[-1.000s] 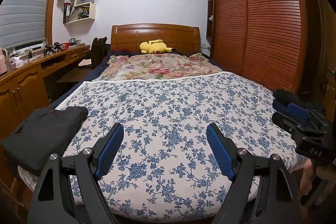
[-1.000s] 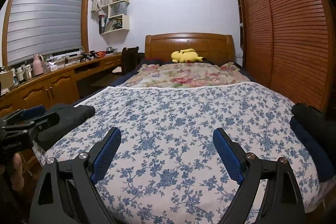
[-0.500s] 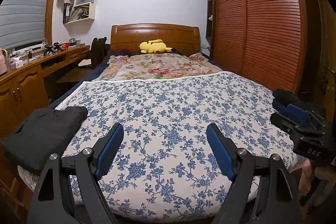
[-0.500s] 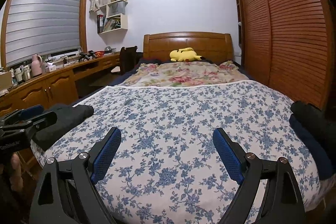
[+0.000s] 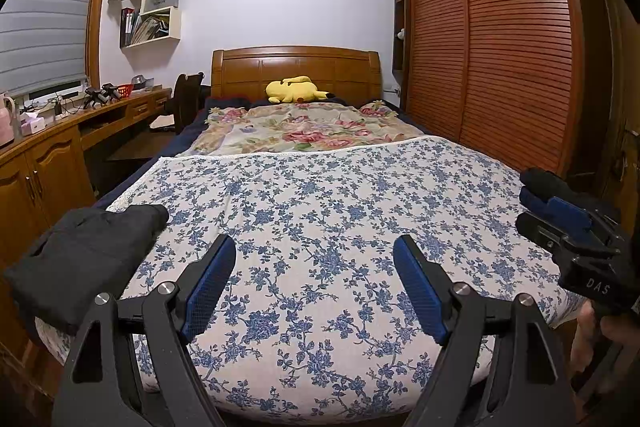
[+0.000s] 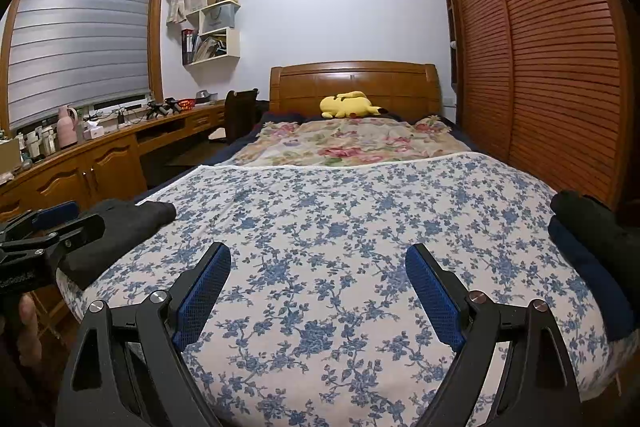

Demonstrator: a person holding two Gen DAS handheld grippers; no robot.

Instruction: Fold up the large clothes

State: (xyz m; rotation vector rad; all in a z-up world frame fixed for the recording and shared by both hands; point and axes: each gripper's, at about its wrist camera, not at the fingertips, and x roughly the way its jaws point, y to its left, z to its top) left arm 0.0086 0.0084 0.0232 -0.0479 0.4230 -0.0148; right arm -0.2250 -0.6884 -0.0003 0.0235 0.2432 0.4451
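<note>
A folded black garment point(image 5: 86, 255) lies on the near left corner of the bed; it also shows in the right wrist view point(image 6: 128, 227). A stack of folded black and navy clothes point(image 6: 592, 251) lies at the bed's right edge and shows in the left wrist view point(image 5: 548, 187) behind the other gripper. My left gripper point(image 5: 314, 275) is open and empty above the foot of the bed. My right gripper point(image 6: 318, 281) is open and empty, held beside it to the right.
The bed has a blue-flowered sheet point(image 5: 320, 211), a rose-patterned quilt point(image 5: 308, 131) and a yellow plush toy point(image 5: 294, 91) by the wooden headboard. A wooden desk and cabinets point(image 6: 88, 163) run along the left. A slatted wardrobe point(image 5: 500, 59) stands on the right.
The right wrist view has risen and tilted slightly. Both grippers stay open over the foot of the bed; nothing was grasped.
</note>
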